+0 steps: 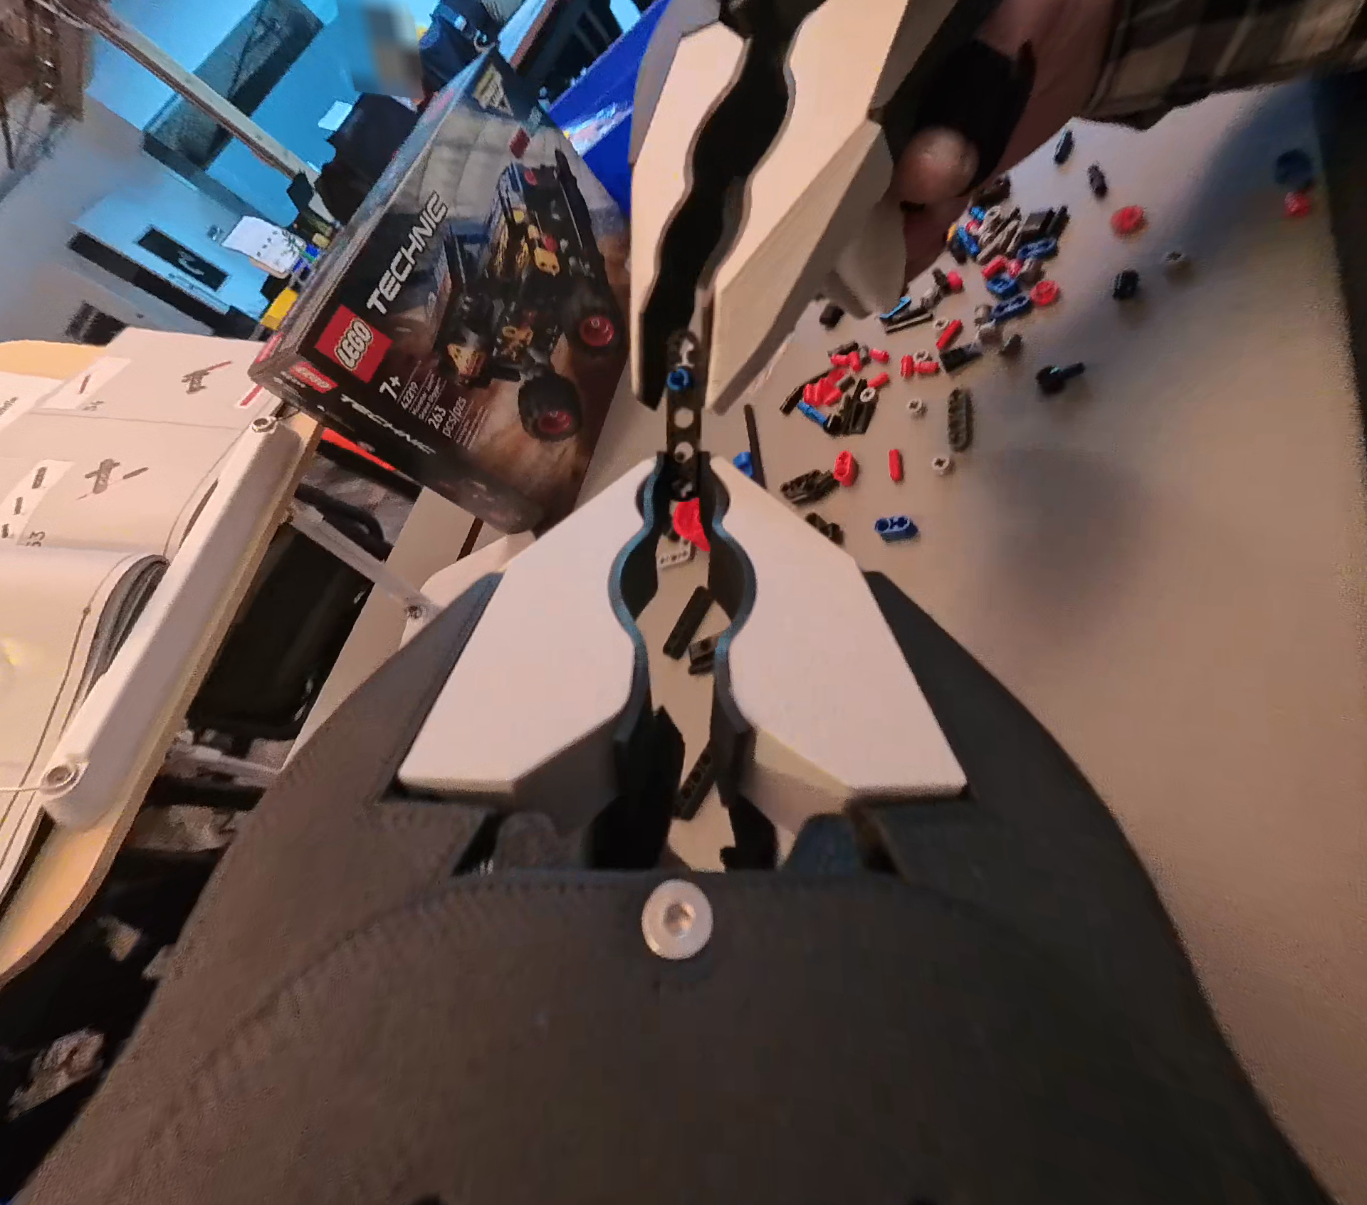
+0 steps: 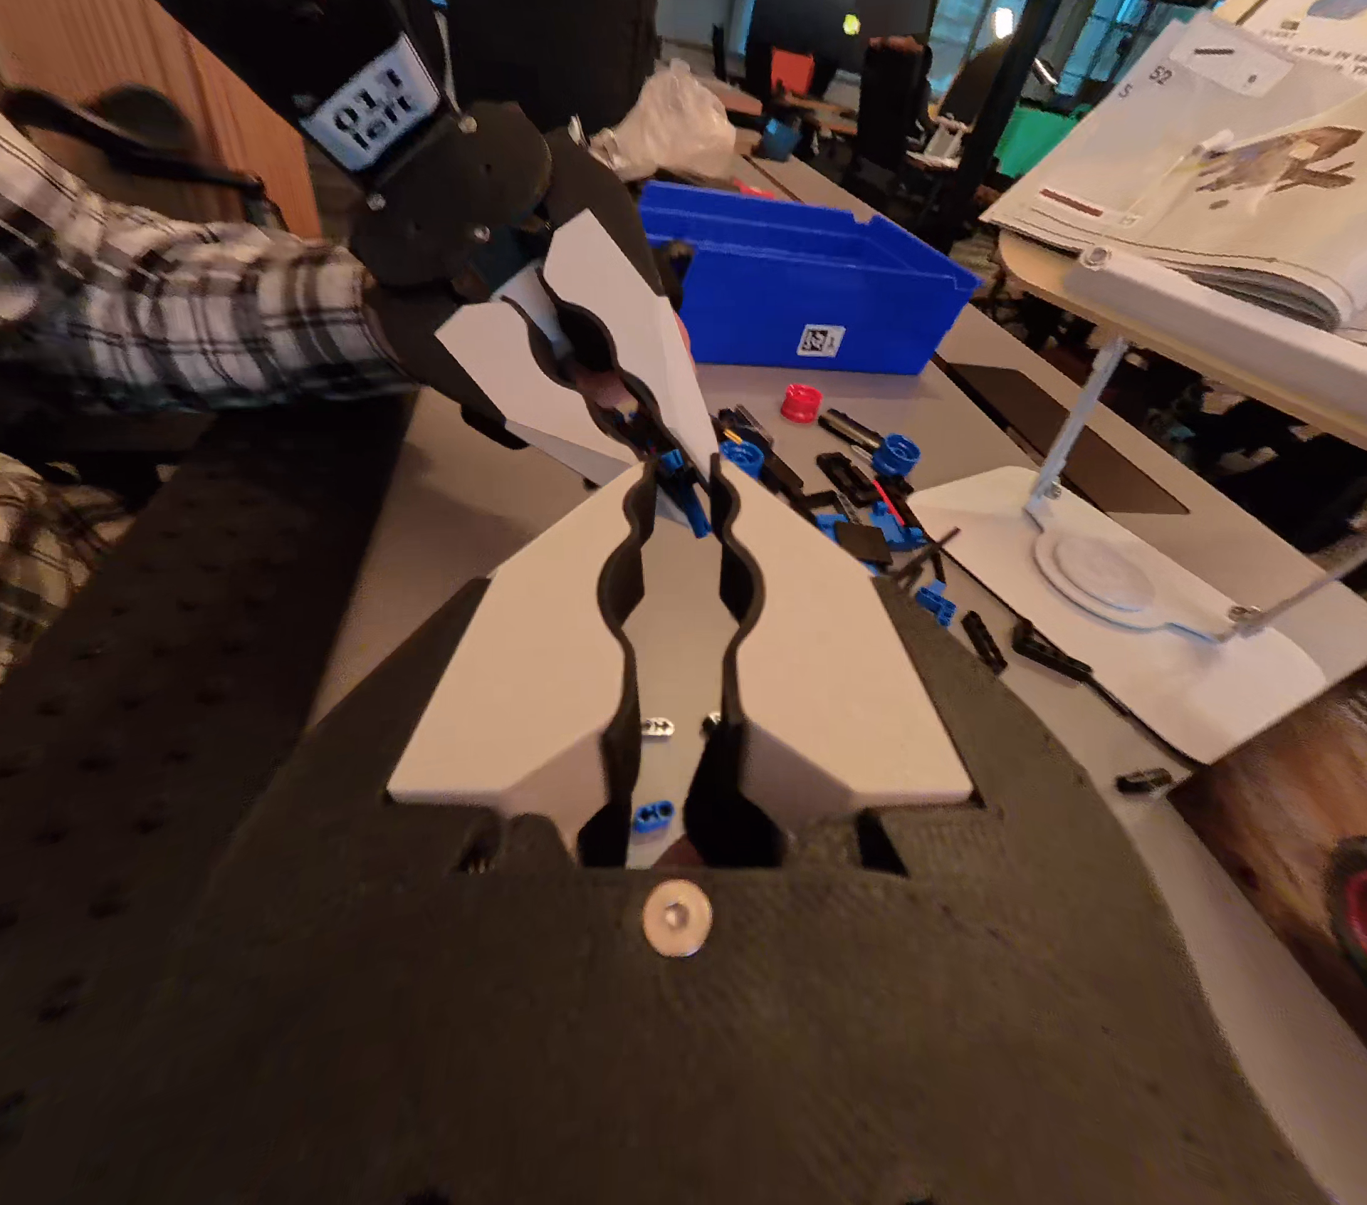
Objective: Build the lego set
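My left gripper [image 1: 680, 466] pinches the lower end of a black beam [image 1: 681, 422], held above the table [image 1: 1109, 577]. Beam's long axis runs straight from my tips to the right gripper [image 1: 677, 389], which clamps the far end, tip to tip; a blue pin [image 1: 679, 380] sits in the beam at its tips. Judgement: next move turns on that shared axis, both arms equally near. In the right wrist view the joint is mostly hidden behind the fingers; only blue and black bits show. A red piece [image 1: 689, 522] below my tips: attached or loose, cannot tell. Loose parts [image 1: 984, 281] lie scattered beyond on the right.
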`<move>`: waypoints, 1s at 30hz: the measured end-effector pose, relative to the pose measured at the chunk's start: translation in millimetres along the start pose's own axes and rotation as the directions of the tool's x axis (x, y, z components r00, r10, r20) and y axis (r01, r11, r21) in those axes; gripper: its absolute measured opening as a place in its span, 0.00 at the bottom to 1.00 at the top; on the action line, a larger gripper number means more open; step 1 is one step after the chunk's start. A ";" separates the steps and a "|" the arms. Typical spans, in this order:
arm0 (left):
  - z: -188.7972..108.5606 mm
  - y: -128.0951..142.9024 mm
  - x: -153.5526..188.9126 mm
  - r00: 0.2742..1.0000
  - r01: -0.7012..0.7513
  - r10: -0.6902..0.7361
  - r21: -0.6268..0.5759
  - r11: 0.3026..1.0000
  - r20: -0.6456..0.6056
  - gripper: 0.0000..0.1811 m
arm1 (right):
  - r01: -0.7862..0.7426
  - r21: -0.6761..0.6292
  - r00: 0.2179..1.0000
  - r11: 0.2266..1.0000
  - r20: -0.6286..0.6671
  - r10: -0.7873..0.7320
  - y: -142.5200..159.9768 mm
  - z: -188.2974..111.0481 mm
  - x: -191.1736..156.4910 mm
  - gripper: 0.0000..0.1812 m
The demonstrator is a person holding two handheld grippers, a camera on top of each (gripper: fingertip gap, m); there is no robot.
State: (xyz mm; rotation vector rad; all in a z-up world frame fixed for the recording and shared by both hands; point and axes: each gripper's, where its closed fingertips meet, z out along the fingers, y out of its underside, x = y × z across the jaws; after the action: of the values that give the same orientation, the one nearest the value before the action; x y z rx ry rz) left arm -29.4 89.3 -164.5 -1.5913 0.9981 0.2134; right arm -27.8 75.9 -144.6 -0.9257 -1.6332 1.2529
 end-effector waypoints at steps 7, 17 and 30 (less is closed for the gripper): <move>5.5 16.5 0.3 0.989 -0.133 0.140 -0.134 0.982 0.044 0.02 | 0.128 -0.135 0.989 0.983 -0.052 -0.136 16.3 6.6 1.6 0.04; -5.4 -2.2 4.5 0.909 0.376 -0.362 0.035 0.926 -0.207 0.04 | 0.138 -0.044 0.990 0.989 -0.031 -0.140 2.2 -0.7 -2.6 0.03; -23.2 -34.9 -0.3 0.517 0.813 -0.643 0.088 0.576 -0.566 0.04 | 0.243 0.055 0.970 0.969 -0.038 -0.241 -18.4 -8.3 -12.3 0.03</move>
State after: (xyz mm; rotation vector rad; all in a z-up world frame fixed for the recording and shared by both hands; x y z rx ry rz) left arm -14.2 67.3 -132.2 -1.6201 0.5517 -0.9763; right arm -16.7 63.4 -127.9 -0.6825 -1.6217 1.1071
